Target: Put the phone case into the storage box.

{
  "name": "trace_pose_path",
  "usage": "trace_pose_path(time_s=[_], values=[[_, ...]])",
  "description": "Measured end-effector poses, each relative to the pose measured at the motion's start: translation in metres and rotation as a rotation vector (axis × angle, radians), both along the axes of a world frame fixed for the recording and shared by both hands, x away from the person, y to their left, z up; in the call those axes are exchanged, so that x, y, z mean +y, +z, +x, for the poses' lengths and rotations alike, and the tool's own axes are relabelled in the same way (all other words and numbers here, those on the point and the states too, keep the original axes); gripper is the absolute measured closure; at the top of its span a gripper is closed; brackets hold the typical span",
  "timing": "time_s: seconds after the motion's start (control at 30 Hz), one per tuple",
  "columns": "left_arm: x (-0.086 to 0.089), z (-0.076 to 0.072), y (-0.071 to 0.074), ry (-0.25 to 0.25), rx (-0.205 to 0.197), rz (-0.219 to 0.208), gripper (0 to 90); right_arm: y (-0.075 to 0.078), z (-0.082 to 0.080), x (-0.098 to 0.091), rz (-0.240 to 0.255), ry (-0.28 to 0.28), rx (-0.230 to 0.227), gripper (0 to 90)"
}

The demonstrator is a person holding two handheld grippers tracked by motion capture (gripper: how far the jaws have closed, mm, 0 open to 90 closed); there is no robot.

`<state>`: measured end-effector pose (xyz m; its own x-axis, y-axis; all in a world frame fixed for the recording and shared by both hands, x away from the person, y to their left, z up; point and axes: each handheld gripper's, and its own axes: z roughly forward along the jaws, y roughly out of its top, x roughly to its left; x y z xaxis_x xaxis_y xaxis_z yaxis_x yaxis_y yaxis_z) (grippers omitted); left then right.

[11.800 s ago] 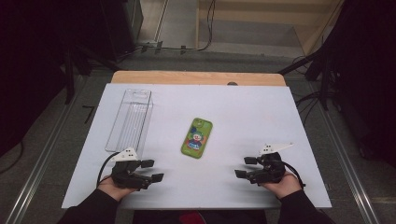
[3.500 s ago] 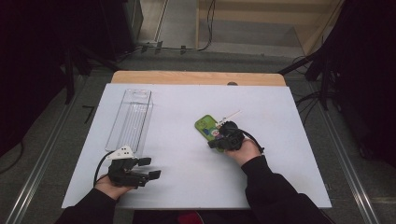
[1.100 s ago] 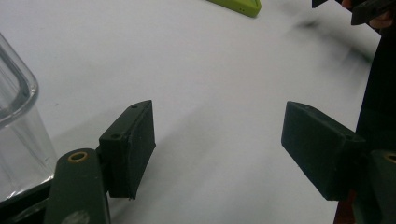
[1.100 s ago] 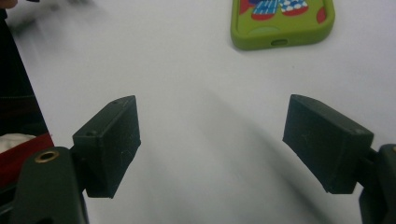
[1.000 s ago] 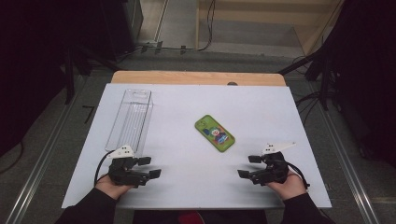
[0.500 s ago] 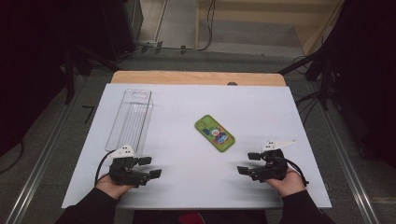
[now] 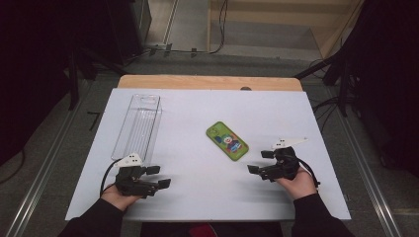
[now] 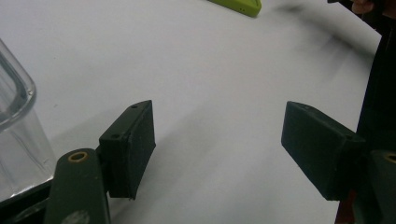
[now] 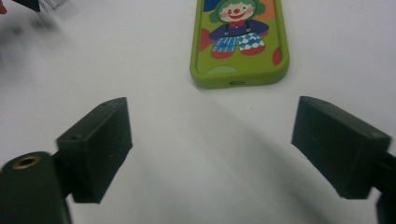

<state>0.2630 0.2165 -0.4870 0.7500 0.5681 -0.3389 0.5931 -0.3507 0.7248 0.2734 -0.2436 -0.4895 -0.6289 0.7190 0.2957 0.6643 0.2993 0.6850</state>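
Observation:
A green phone case (image 7: pixel 227 141) with a clown picture lies flat and slanted in the middle of the white table. My right gripper (image 7: pixel 258 161) rests just to its near right, pointing left toward it. In the right gripper view the case (image 9: pixel 239 42) lies a short way beyond the right gripper (image 9: pixel 212 149), whose jaws have just been opening, with nothing between them. My left gripper (image 7: pixel 159 176) sits open and empty at the front left. In the left gripper view the left gripper (image 8: pixel 224 144) faces bare table, with the case's corner (image 8: pixel 238 5) far off.
A long clear plastic box (image 7: pixel 138 126) stands at the left, just beyond the left gripper; its corner (image 8: pixel 14 135) is beside the left jaw. A wooden strip (image 7: pixel 207 82) borders the table's (image 7: pixel 197 202) far edge. Dark stands and cables surround the table.
The right hand has moved a little forward, toward the phone case, and its jaws stand slightly wider. Several seconds ago that gripper turned the case to its present slant. The left hand stayed still.

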Motion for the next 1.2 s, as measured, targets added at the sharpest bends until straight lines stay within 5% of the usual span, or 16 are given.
trace_pose_path(time_s=[0.07, 0.2, 0.4, 1.2], values=[[0.000, 0.000, 0.000, -0.001, 0.000, 0.001, 26.3, 0.000, 0.005, 0.001, 0.029, 0.007, 0.026, 0.0], [0.000, 0.000, 0.000, 0.000, 0.001, 0.002, 26.4, 0.005, 0.010, 0.003, 0.029, -0.009, -0.008, 0.0], [0.000, 0.000, 0.000, 0.000, 0.000, 0.003, 26.3, 0.009, 0.022, 0.009, 0.010, -0.038, 0.024, 0.0], [0.000, 0.000, 0.000, 0.001, 0.002, 0.000, 26.3, 0.025, 0.062, 0.040, -0.035, 0.025, 0.012, 0.0]])
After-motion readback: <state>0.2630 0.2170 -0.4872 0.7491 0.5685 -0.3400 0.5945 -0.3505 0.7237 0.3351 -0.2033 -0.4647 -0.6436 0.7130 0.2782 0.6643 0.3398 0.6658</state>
